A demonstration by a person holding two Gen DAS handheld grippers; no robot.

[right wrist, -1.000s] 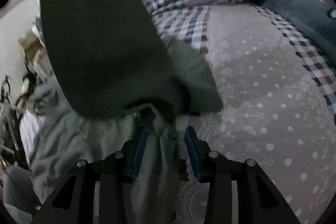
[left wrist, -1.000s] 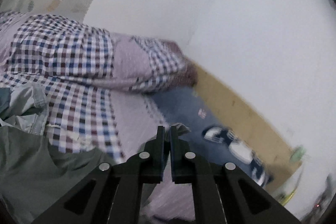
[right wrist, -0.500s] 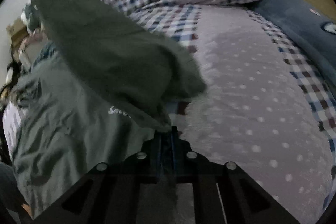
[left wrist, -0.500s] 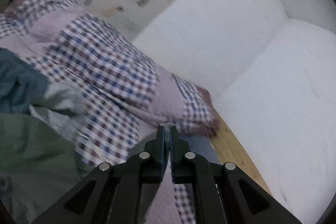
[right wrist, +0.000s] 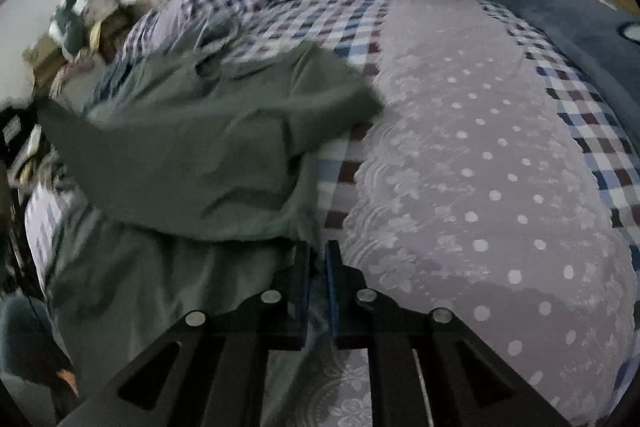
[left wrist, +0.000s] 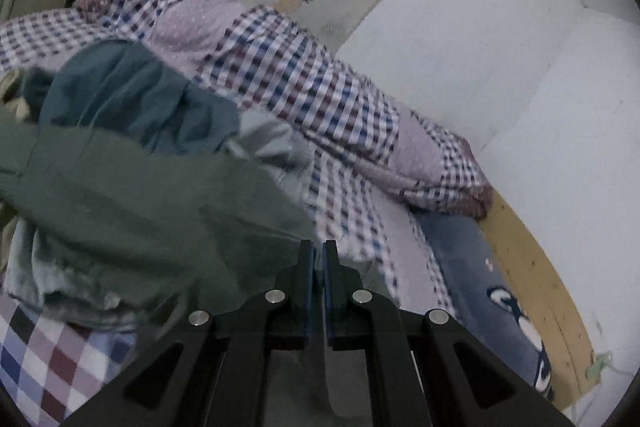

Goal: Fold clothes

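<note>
Behind green garment [left wrist: 132, 203], teal clothes [left wrist: 132, 99], checked quilt [left wrist: 320, 95], blue pillow [left wrist: 472, 267]

The green garment [right wrist: 192, 147] came down: a second ago it hung high in front of the right gripper [right wrist: 318, 255], half a second ago it slanted lower, and now it lay folded over itself on the bed. That gripper's fingers, spread around a bunch of cloth at first, had closed on the fabric edge. The left gripper [left wrist: 318, 255] swung back down from the wall, pinching green cloth beside a teal garment [left wrist: 132, 99].
</note>
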